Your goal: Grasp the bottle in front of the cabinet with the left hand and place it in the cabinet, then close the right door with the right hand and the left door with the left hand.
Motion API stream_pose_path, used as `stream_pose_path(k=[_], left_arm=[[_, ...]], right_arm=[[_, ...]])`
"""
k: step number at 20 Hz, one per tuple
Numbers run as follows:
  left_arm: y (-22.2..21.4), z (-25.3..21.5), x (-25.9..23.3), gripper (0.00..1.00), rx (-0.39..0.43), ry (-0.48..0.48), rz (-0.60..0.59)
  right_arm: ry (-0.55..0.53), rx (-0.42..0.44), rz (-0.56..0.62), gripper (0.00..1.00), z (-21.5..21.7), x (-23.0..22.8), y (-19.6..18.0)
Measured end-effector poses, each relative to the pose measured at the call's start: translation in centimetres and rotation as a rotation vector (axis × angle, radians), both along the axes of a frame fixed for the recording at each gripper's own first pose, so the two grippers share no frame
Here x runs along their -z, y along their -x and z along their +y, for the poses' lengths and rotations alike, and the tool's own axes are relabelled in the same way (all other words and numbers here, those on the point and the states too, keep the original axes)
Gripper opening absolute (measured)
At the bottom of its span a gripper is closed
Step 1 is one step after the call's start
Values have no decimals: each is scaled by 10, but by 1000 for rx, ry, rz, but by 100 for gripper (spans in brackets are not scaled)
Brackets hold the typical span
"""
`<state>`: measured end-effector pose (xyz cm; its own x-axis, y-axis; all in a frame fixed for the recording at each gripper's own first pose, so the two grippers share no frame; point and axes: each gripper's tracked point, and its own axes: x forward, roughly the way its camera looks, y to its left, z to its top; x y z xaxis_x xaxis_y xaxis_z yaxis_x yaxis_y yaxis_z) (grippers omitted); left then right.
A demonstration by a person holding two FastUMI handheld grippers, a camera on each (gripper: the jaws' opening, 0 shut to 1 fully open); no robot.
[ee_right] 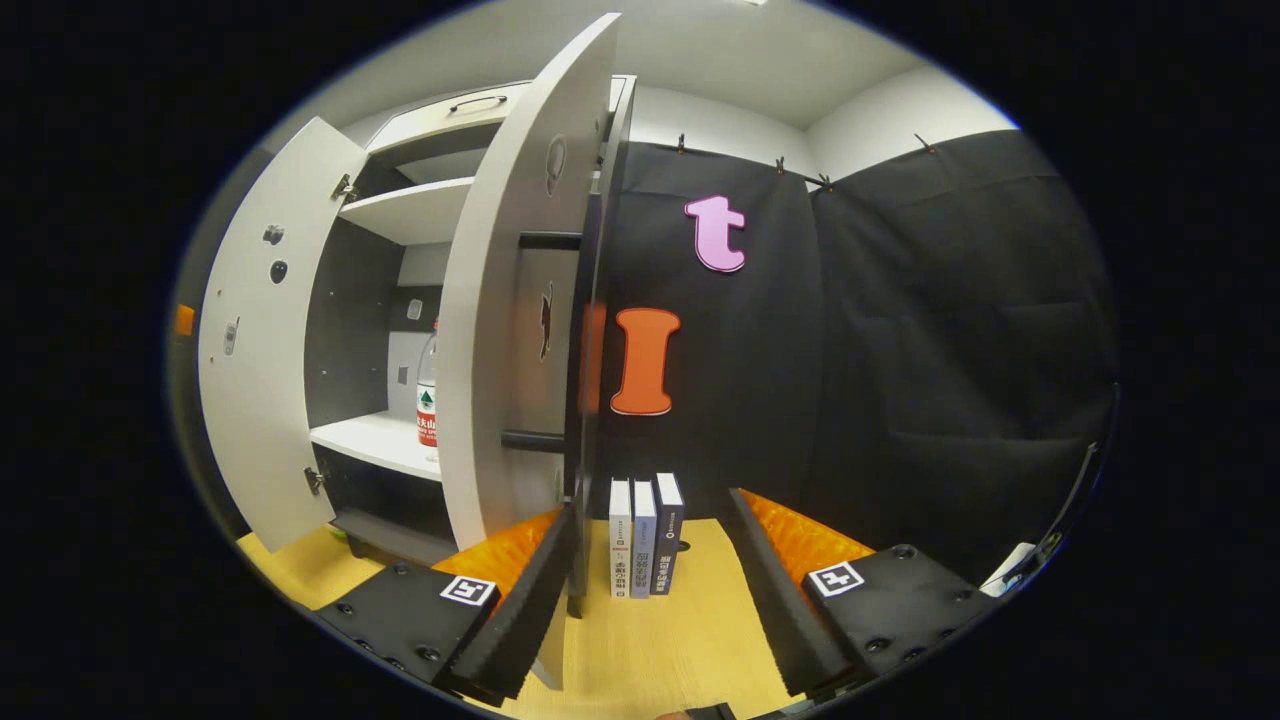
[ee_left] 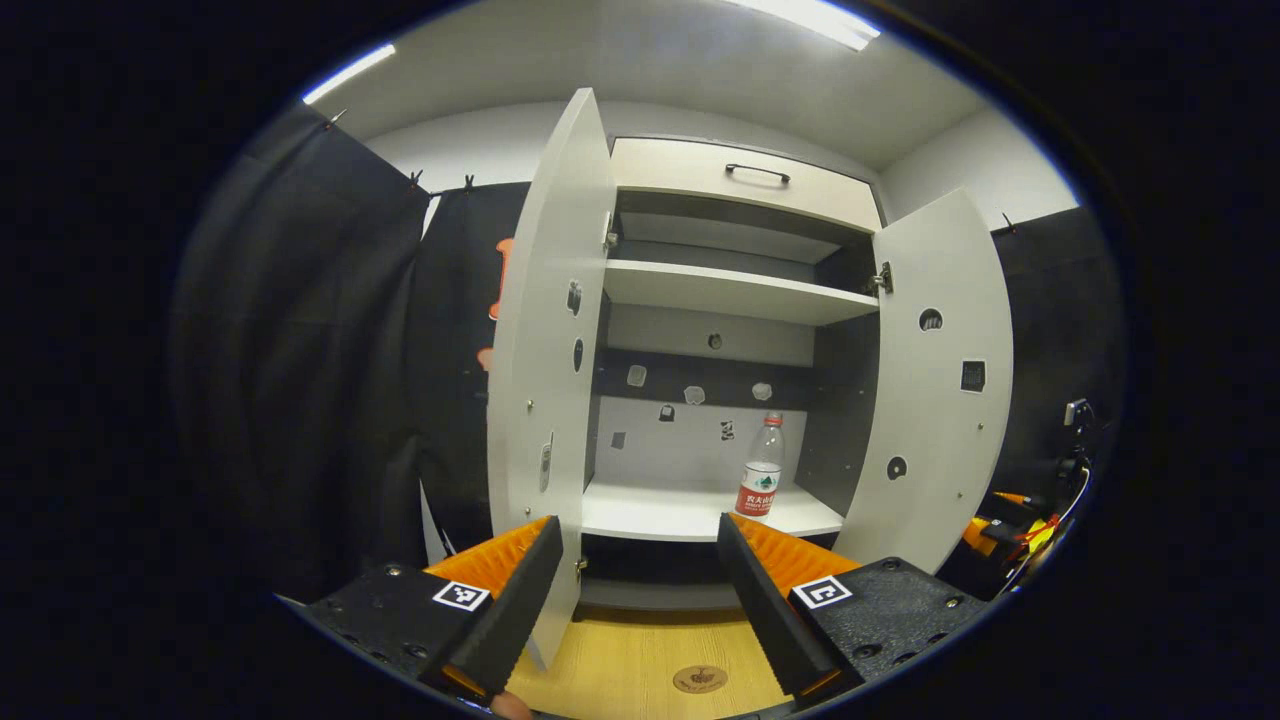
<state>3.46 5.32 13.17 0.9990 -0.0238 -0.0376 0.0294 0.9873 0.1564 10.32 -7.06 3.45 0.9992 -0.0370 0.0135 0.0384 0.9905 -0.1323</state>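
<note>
Your left gripper (ee_left: 640, 590) is hanging with its jaws spread wide and nothing between them, facing the tall white wooden cabinet (ee_left: 740, 290) whose 2 doors are standing open. Its left door (ee_left: 545, 330) is swinging out just past your left finger, and its right door (ee_left: 935, 380) is angling out on the other side. That clear plastic bottle with a red label (ee_left: 762, 480) is standing upright on the lower shelf (ee_left: 690, 512), toward its right end. Your right gripper (ee_right: 650, 590) is also gaping, holding nothing, and probably sitting just beside the right door's edge. 3 upright books (ee_right: 645, 535) are standing beyond it on the pale wood floor (ee_right: 660, 650).
</note>
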Motion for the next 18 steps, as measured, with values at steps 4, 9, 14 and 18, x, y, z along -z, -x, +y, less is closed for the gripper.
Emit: stream_pose_path(k=[4,9,14,18], left_arm=[[13,12,-5,95,-20,14,-16],[24,28,-1,94,-46,31,-17],[27,38,-2,95,-54,23,-25],[24,47,4,95,-60,34,-13]], right_arm=[[18,-48,11,96,19,0,-3],[34,-127,9,96,62,2,-7],[34,-184,17,96,100,9,-16],[49,-186,15,96,111,11,-28]])
